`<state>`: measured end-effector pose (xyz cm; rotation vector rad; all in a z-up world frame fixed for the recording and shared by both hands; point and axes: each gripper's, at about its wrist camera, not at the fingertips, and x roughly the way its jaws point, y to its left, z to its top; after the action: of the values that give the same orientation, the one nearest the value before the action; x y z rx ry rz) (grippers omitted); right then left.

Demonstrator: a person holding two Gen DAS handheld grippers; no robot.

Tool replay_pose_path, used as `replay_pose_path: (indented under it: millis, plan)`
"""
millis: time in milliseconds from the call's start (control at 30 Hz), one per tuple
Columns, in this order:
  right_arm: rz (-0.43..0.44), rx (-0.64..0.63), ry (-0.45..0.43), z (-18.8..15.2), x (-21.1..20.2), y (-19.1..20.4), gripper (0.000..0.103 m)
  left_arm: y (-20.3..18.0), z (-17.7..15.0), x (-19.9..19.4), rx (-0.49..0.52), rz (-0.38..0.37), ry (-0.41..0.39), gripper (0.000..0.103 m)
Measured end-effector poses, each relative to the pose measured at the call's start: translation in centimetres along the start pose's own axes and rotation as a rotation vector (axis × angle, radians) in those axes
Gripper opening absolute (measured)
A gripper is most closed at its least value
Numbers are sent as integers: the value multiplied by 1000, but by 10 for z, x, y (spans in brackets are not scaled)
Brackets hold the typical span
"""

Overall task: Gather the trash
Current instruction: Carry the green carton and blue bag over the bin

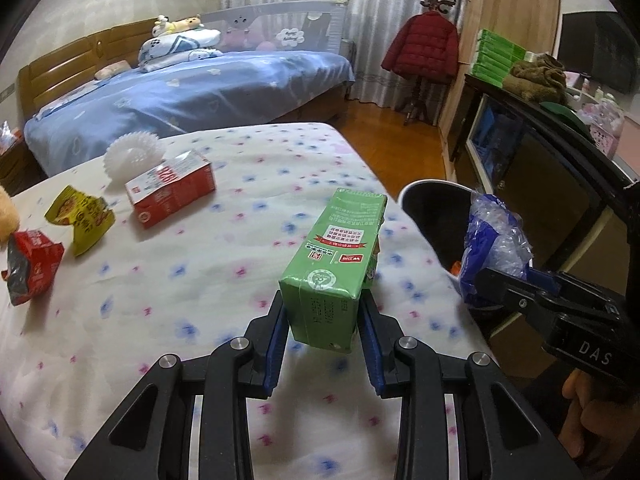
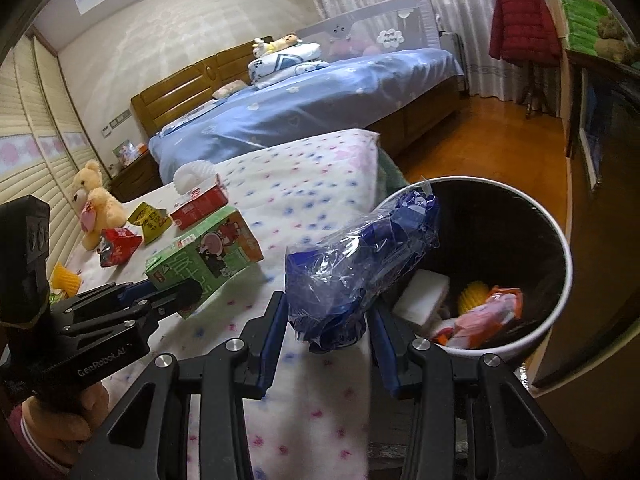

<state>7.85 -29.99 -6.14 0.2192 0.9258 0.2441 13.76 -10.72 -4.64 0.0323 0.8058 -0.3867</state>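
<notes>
Right wrist view: right gripper point(image 2: 330, 320) clamped blue plastic bag point(image 2: 360, 256) beside bin point(image 2: 560, 240); left gripper point(image 1: 324, 320) clamped green carton point(image 1: 336, 264). Next step, likely: release into bin.

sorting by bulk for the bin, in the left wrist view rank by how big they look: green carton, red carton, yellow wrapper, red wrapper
1. green carton, though it is nearest the camera
2. red carton
3. red wrapper and yellow wrapper look alike; not ranked

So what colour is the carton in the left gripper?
Green carton, held in the left gripper; clearest in the left wrist view.
</notes>
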Motion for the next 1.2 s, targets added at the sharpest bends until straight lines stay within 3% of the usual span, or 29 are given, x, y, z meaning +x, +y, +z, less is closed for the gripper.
replay_pose_path:
  millis: [533, 1200]
  plan:
    - [-56, 60, -4, -1, -13, -42, 41, -40, 19, 16, 61, -53, -2, 32]
    - [-92, 108, 12, 9, -11, -78, 41, -72, 36, 47, 107, -60, 19, 32]
